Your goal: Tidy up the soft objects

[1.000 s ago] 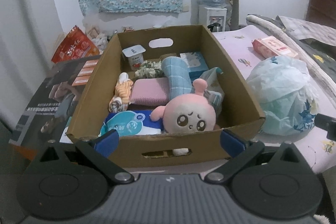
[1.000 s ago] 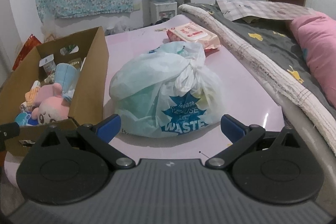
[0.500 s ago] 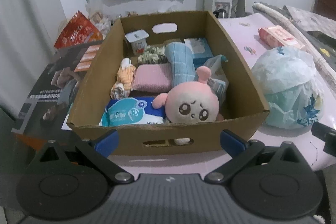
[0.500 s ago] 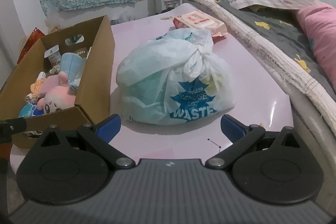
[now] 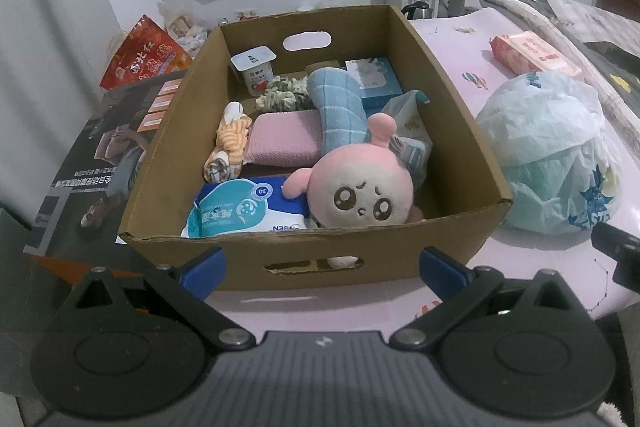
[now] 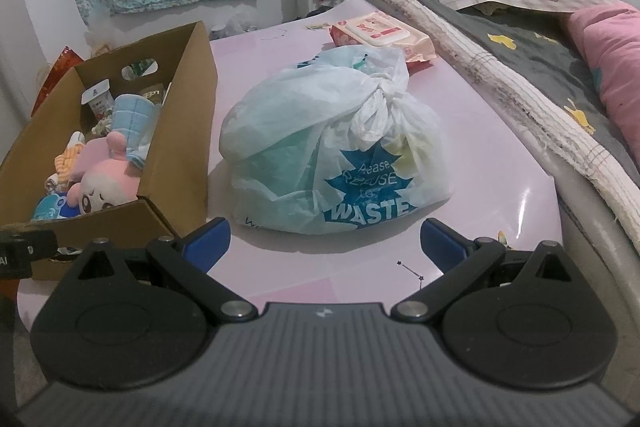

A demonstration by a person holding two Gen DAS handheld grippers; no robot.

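The left gripper (image 5: 320, 263) and right gripper (image 6: 324, 245) both hang with jaws wide apart and hold nothing. I judge the left should descend straight onto the pink plush toy (image 5: 360, 193), closing on its round head. It lies at the near side of the cardboard box (image 5: 460, 123) on the worktop (image 6: 480, 131), face toward the gripper, long axis running near-to-far.

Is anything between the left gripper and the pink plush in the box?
Yes. The box's near wall stands between the open left gripper and the pink plush, which lies just behind it. From above, nothing covers the plush.
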